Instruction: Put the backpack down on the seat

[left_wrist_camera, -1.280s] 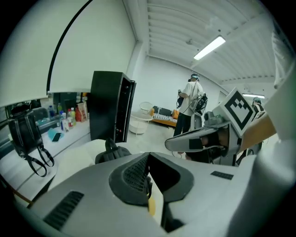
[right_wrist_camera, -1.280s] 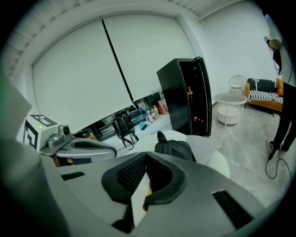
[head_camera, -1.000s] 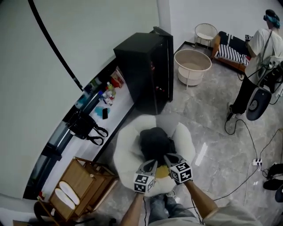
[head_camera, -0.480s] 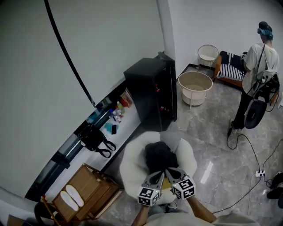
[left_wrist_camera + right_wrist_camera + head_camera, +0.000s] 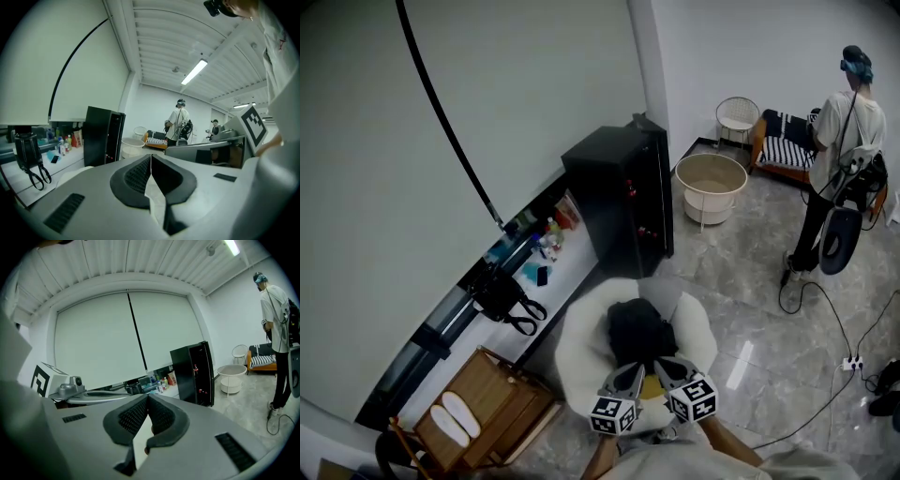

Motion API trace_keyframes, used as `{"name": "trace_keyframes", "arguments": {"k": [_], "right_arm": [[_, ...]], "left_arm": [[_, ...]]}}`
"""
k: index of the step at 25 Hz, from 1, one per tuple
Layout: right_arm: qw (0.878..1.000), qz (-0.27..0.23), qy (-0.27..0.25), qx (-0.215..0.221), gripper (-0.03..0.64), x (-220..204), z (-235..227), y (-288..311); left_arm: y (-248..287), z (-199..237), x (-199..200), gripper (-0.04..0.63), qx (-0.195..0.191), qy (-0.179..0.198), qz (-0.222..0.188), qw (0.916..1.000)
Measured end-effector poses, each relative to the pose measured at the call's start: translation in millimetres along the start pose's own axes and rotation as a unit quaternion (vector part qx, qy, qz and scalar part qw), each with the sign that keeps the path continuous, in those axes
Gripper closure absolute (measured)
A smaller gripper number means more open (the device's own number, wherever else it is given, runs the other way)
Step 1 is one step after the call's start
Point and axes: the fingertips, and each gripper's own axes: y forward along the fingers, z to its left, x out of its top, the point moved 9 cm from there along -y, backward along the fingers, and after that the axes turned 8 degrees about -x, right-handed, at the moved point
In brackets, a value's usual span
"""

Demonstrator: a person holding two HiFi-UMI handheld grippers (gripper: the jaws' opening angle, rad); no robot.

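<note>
The black backpack [image 5: 636,330] lies in the hollow of the round white seat [image 5: 579,354] in the head view. My left gripper [image 5: 630,377] and right gripper [image 5: 665,368] hang side by side just short of the backpack's near edge, both pointing at it. Neither touches it, as far as I can tell. In the left gripper view the left gripper [image 5: 151,157] has its pads pressed together with nothing between them. The right gripper [image 5: 147,397] looks the same in its own view. Neither gripper view shows the backpack.
A tall black cabinet [image 5: 619,202] stands behind the seat, next to a counter [image 5: 546,272] with bottles and a black bag [image 5: 500,293]. A wooden box [image 5: 483,403] is at the left. A white tub [image 5: 711,184], a person [image 5: 834,159] and floor cables [image 5: 825,309] are on the right.
Both grippers have drawn back from the backpack toward me and risen, still shut. The backpack stays on the seat. The head view has tipped up a little.
</note>
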Motion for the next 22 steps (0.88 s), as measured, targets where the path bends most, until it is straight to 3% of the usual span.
{"name": "trace_keyframes", "arguments": {"k": [9,22], "right_arm": [[1.000,-0.005,-0.009,-0.003,0.589,-1,23,-22],[1.000,0.002,0.000,-0.016,0.589,-48,104,-104]], "left_arm": [[-23,-19,-3,0.563,-0.019,0.012,-0.001,0.9997],[-125,-87,-49,0.563,-0.032,0.002,0.005,0.9995]]}}
